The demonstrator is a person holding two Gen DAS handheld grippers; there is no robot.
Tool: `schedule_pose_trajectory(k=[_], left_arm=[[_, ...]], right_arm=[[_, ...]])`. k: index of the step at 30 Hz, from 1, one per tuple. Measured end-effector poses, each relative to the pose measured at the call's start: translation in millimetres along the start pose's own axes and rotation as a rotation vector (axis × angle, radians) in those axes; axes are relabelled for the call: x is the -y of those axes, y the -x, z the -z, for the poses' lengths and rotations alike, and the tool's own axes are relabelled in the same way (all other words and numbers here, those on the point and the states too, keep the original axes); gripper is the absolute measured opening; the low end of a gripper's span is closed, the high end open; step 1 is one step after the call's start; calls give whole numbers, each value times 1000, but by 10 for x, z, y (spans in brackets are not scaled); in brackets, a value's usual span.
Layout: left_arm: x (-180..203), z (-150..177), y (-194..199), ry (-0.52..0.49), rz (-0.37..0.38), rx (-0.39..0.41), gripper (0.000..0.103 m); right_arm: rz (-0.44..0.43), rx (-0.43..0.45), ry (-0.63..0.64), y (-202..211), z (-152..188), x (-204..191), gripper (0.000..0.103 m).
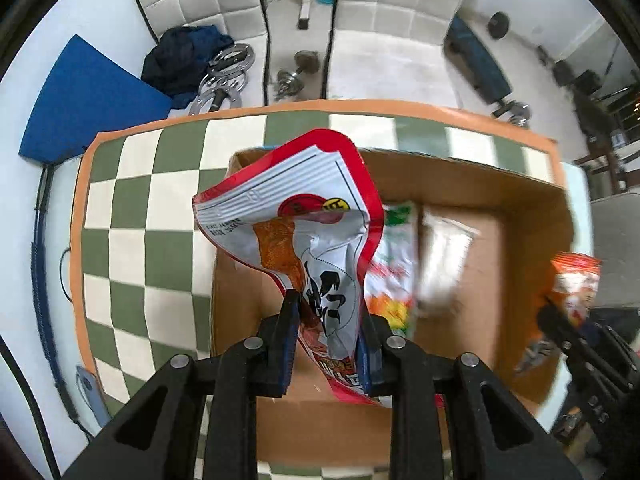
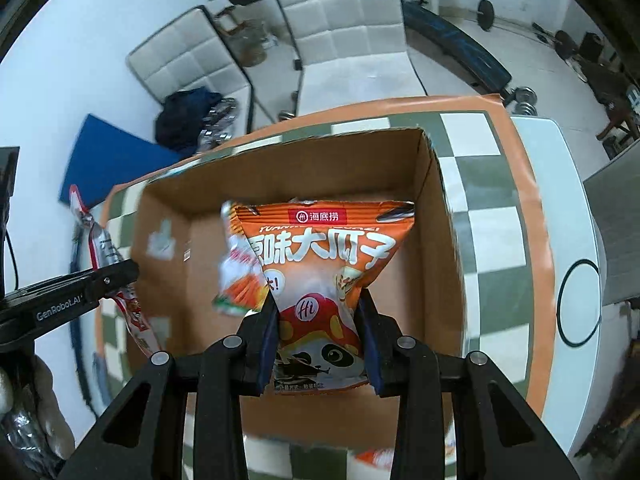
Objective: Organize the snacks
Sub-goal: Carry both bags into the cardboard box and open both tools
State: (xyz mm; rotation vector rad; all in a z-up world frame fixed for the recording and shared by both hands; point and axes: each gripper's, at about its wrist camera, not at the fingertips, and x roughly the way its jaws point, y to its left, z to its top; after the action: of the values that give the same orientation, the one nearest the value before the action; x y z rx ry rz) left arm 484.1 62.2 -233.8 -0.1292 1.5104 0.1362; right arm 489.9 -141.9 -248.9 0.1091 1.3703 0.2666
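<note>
Snack packets pinched in both your claws, left gripper point(image 1: 329, 312) on the red packet point(image 1: 304, 216), right gripper point(image 2: 316, 312) on the orange packet point(image 2: 324, 268); box point(image 2: 436, 216) at twelve o'clock, and swinging could shake one loose.

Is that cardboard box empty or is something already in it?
Not empty: the cardboard box already holds a green-and-white snack packet on its floor.

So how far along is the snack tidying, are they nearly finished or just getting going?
Partly done, it seems. At least one packet already lies inside the cardboard box. In hand: the left gripper pinches a red and white packet and the right gripper an orange packet, both above the box. Left: dropping these two in. Another packet shows at the table's near edge, blurred.
</note>
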Motion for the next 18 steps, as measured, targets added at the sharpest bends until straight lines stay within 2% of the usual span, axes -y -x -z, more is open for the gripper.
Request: schedule_pose_trajectory(k=[5, 11, 13, 15, 16, 17, 18], left_arm=[[9, -241, -311, -18, -68, -41, 22], [78, -414, -527, -66, -93, -101, 24], [77, -447, -513, -54, -71, -91, 34], [74, -469, -469, -38, -48, -71, 37], [76, -475, -453, -35, -38, -68, 39], [80, -481, -434, -32, -24, -67, 43], [83, -484, -419, -32, -19, -64, 57]], right_arm=[[55, -43, 2, -399, -243, 53, 39], [95, -85, -3, -712, -398, 95, 39], [100, -101, -1, -765, -439, 99, 41], [109, -104, 5, -770, -473, 78, 56], [109, -102, 9, -767, -487, 69, 75], [109, -101, 15, -759, -494, 53, 84], [109, -103, 19, -753, -499, 37, 84]])
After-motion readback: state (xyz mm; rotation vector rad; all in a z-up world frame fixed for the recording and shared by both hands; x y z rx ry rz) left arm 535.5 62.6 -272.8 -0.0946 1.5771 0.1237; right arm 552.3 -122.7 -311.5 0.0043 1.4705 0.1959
